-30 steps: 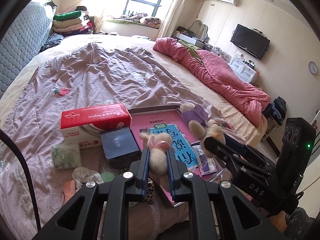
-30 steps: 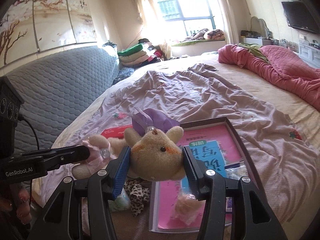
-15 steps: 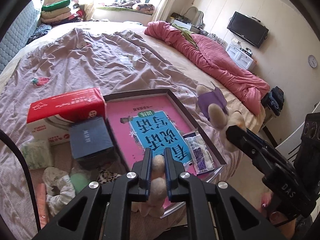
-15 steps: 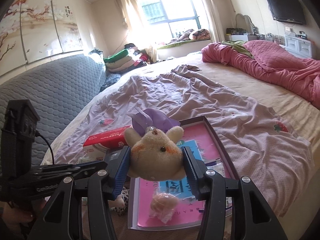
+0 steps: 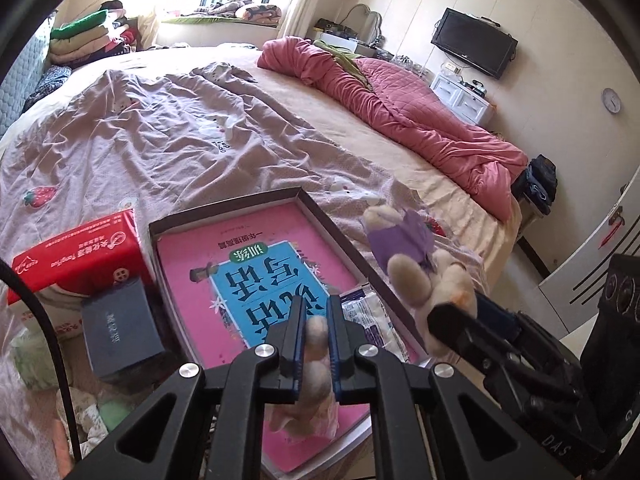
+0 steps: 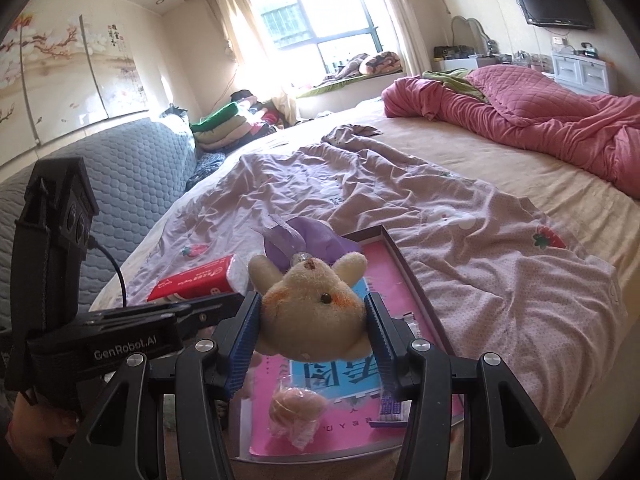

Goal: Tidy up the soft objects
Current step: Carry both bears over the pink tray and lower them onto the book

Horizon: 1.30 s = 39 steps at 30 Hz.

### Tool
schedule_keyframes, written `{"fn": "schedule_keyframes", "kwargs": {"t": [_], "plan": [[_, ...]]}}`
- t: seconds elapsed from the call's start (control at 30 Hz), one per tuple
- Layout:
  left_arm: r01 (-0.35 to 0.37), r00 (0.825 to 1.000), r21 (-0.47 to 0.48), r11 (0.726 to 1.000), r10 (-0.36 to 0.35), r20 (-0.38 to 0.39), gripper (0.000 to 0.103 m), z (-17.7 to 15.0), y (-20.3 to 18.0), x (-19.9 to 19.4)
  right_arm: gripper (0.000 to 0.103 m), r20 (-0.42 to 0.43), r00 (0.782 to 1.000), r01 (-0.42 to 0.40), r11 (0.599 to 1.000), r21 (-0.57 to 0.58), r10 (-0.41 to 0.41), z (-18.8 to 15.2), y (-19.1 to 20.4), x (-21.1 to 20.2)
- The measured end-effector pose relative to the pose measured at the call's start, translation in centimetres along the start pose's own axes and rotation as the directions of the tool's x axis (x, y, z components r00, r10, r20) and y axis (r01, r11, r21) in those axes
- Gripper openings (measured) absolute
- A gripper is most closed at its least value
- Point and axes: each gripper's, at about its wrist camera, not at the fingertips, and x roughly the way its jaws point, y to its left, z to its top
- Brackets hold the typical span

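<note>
My left gripper (image 5: 315, 305) is shut tight on a small beige plush toy (image 5: 316, 334) with pink trim. The toy hangs between the pads over the near end of a pink and blue book (image 5: 248, 276) in a dark shallow box (image 5: 224, 204). My right gripper (image 6: 313, 308) is shut on the head of a cream plush bunny (image 6: 312, 300) in a purple dress, held above the same box. In the left wrist view the bunny (image 5: 404, 248) hangs to the right, feet towards me. The left gripper's black body (image 6: 132, 344) shows at the left of the right wrist view, its fingertips hidden.
A red tissue pack (image 5: 76, 256) and a dark blue box (image 5: 120, 328) lie left of the book. A sachet (image 5: 372, 320) and a wrapped pinkish item (image 6: 296, 404) rest on it. Loose cloths (image 5: 92, 416) sit at lower left, and a pink quilt (image 5: 400, 108) lies far right.
The left gripper has carried the small plush down and towards the book's near end, squeezing it thinner. The right gripper with the bunny has drifted a little over the box.
</note>
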Motion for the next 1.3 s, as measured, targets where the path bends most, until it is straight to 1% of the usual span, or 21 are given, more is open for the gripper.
{"fn": "schedule_keyframes", "kwargs": {"t": [0.07, 0.17, 0.27, 0.53, 0.83, 1.3], "plan": [[0.021, 1.0, -0.025, 0.999, -0.022, -0.012, 0.01, 0.2, 0.1, 0.8, 0.054, -0.004, 1.0, 0.007, 1.0, 0.007, -0.007, -0.2, -0.3, 0.2], [-0.002, 1.0, -0.013, 1.0, 0.001, -0.031, 0.007, 0.2, 0.1, 2.0, 0.054, -0.018, 1.0, 0.021, 1.0, 0.017, -0.021, -0.5, -1.1, 0.5], [0.001, 0.999, -0.033, 0.999, -0.002, -0.047, 0.006, -0.4, 0.6, 2.7, 0.054, -0.027, 0.999, 0.032, 0.999, 0.021, -0.032, -0.7, -1.6, 0.9], [-0.037, 0.997, -0.033, 0.999, 0.034, -0.065, 0.006, -2.2, 1.6, 3.0, 0.054, -0.069, 0.996, 0.05, 0.999, 0.006, -0.05, -1.8, -1.7, 2.2], [-0.055, 0.995, -0.024, 0.998, 0.053, -0.089, 0.006, -3.6, 2.0, 3.3, 0.054, -0.115, 0.991, 0.068, 0.998, -0.012, -0.068, -2.7, -1.6, 3.4], [-0.143, 0.985, 0.024, 0.989, 0.145, -0.097, 0.006, -5.2, 1.8, 2.8, 0.054, -0.221, 0.968, 0.104, 0.992, -0.068, -0.116, -5.1, -0.9, 6.5]]}}
